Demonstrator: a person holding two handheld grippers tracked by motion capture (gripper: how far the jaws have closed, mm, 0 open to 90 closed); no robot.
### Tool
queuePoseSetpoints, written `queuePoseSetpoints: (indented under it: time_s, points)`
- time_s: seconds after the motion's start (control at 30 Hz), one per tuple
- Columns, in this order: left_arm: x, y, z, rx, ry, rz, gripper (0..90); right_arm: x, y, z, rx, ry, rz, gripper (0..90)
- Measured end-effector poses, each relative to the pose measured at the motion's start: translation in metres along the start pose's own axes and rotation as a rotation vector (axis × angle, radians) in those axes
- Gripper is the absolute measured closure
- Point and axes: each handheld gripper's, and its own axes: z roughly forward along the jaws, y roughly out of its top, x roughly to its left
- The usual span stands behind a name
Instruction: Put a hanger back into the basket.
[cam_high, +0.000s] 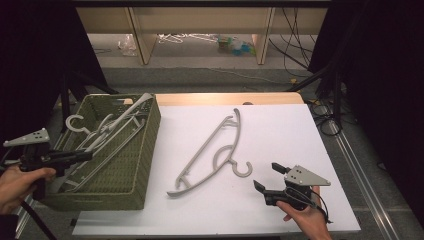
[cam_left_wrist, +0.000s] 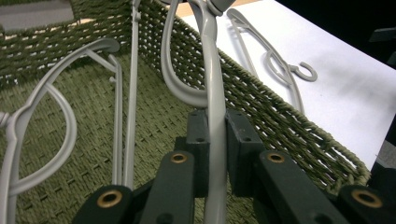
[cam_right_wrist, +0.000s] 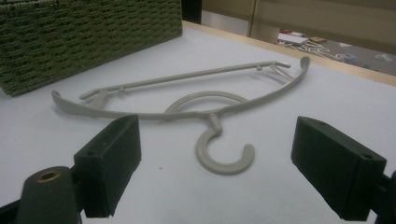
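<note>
Cataloguing the sorting of grey plastic hangers into a woven green basket (cam_high: 145, 150) at the left of the high view. Item one: left hand-held gripper (cam_high: 82, 156), lower left of that frame, clenched on the arm of a held hanger (cam_left_wrist: 212, 93); in the left gripper view the grey bar runs straight up between the two black pads, which press on it from both sides. It is probably gripped this way so that its length can be steered down among the hangers already inside; its upper end (cam_high: 142, 100) leans over the basket's far right corner. Item two: several more hangers in the basket (cam_high: 95, 132), lying crosswise and tangled, one hook poking above the left rim. Item three: loose hanger (cam_high: 220, 150) flat on the white worktop (cam_high: 280, 130), centre frame, well apart from the basket, hook end turned toward the lower right. Item four: right hand-held gripper (cam_high: 265, 177), lower right, released, jaws wide and nothing between them; in the right gripper view its pads frame the loose hanger's hook (cam_right_wrist: 224, 151), which lies just ahead, apparently positioned for the next pick-up. Markings: no brand, label or legible writing on any hanger, basket or gripper. Background floor clutter, upper centre, too small to identify.
</note>
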Motion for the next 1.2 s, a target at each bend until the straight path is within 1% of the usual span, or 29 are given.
queuePoseSetpoints:
  time_s: [0.07,0.1,0.13,0.17,0.2,0.23,0.27,0.3,0.33,0.5,0.53,0.57,0.6,0.63,0.67,0.7,0.73,0.77,0.8,0.83,0.87,0.9,0.93,0.97,1.0,1.03,1.07,1.1,1.2]
  points:
    - [0.001,0.001,0.0,0.013,0.007,0.0,80.7,0.0,0.0,0.0,-0.003,-0.001,-0.004,17.0]
    - [0.001,0.0,0.002,-0.004,0.002,-0.007,80.8,0.0,0.0,0.0,-0.003,-0.001,-0.004,17.0]
    - [0.002,0.002,0.001,0.043,0.016,-0.003,80.8,0.0,0.0,0.0,0.001,0.0,0.001,17.0]
    - [0.004,0.002,0.003,0.041,0.012,-0.012,80.8,0.0,0.0,0.0,0.0,-0.001,0.001,17.0]
    - [0.004,0.003,0.004,0.048,0.018,-0.017,80.7,0.001,0.0,0.0,0.011,0.005,0.016,17.0]
    - [0.006,0.004,0.007,0.062,0.036,-0.037,80.7,0.001,0.0,0.0,0.011,0.007,0.015,17.0]
    - [0.006,0.004,0.007,0.062,0.036,-0.037,80.7,0.001,0.0,0.0,0.011,0.007,0.015,17.0]
    - [0.007,0.004,0.009,0.066,0.039,-0.045,80.7,0.0,0.0,0.0,0.003,0.0,-0.001,17.0]
    - [0.009,0.004,0.011,0.077,0.041,-0.054,80.6,0.0,0.0,0.0,0.001,0.001,0.0,17.0]
    - [0.011,0.002,0.012,0.074,0.041,-0.075,80.1,0.0,0.0,0.0,0.004,0.002,0.001,17.0]
    - [0.012,0.002,0.012,0.079,0.053,-0.082,79.6,0.001,0.0,0.0,0.009,0.006,0.011,17.0]
    - [0.012,0.001,0.012,0.068,0.064,-0.084,79.6,0.001,0.0,0.0,0.009,0.006,0.011,17.0]
    - [0.014,0.001,0.012,0.07,0.074,-0.088,79.2,0.001,0.0,0.0,0.013,0.009,0.007,17.0]
    - [0.016,0.0,0.011,0.086,0.088,-0.095,78.7,0.001,0.0,0.0,0.008,0.007,0.0,17.0]
    - [0.018,-0.001,0.012,0.091,0.118,-0.106,78.6,0.002,0.0,0.0,0.021,0.013,0.016,17.0]
    - [0.02,-0.002,0.014,0.091,0.13,-0.115,78.4,0.002,0.0,0.0,0.021,0.013,0.015,17.0]
    - [0.023,-0.003,0.016,0.099,0.115,-0.131,78.2,0.0,0.0,0.0,0.008,0.006,0.001,17.0]
    - [0.024,-0.002,0.017,0.109,0.115,-0.134,78.2,0.0,0.0,0.0,0.008,0.006,0.001,17.0]
    - [0.024,-0.003,0.019,0.101,0.123,-0.14,78.1,0.001,0.0,0.0,0.008,0.004,0.007,17.0]
    - [0.025,-0.002,0.019,0.108,0.135,-0.143,77.8,0.002,0.0,0.0,0.015,0.01,0.02,17.0]
    - [0.025,-0.002,0.02,0.119,0.15,-0.151,77.4,0.001,0.0,0.0,0.014,0.01,0.018,17.0]
    - [0.026,-0.003,0.02,0.123,0.183,-0.161,76.7,0.001,0.0,0.0,0.016,0.012,0.017,17.0]
    - [0.026,-0.002,0.019,0.138,0.2,-0.164,76.1,0.001,0.0,0.0,0.012,0.01,0.012,17.0]
    - [0.026,-0.002,0.019,0.138,0.2,-0.164,75.5,0.001,0.0,0.0,0.012,0.01,0.006,17.0]
    - [0.028,-0.003,0.018,0.149,0.218,-0.16,75.0,0.001,0.0,0.0,0.013,0.01,0.005,17.0]
    - [0.029,-0.003,0.018,0.138,0.225,-0.168,75.0,0.001,0.0,0.0,0.013,0.01,0.005,17.0]
    - [0.031,-0.004,0.015,0.13,0.249,-0.177,74.5,0.002,0.0,0.0,0.019,0.013,0.017,17.0]
    - [0.031,-0.004,0.015,0.13,0.249,-0.177,74.3,0.002,0.0,0.0,0.019,0.013,0.017,17.0]
    - [0.033,-0.003,0.014,0.125,0.292,-0.18,73.9,0.002,0.0,0.0,0.021,0.014,0.017,17.0]
